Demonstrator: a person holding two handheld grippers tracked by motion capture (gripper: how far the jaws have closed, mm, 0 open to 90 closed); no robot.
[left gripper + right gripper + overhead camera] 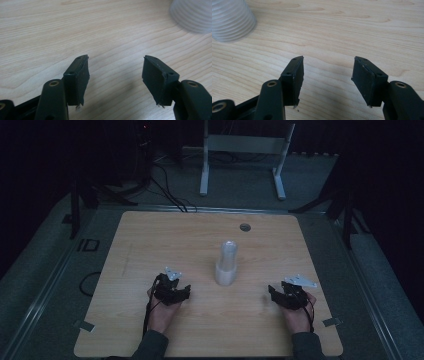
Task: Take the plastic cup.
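A stack of white ribbed plastic cups (pixel 227 262) stands upside down near the middle of the wooden table (pixel 150 240). My left gripper (pixel 185 291) rests on the table to the stack's left, open, with nothing between its jaws. My right gripper (pixel 271 292) rests to the stack's right, also open and empty. In the left gripper view the gripper (pixel 116 75) hovers low over bare wood, and the cup stack's base (pixel 193 15) sits at the upper right. In the right gripper view the gripper (pixel 327 75) is spread wide, and the cup stack (pixel 230 21) sits at the upper left.
A small round grey grommet (pixel 244 227) is set into the table near its far edge. Beyond the table stand a white metal frame (pixel 245 160) and black cables (pixel 165 190) on the grey floor. Dark tripod legs (pixel 345 215) flank the table's far corners.
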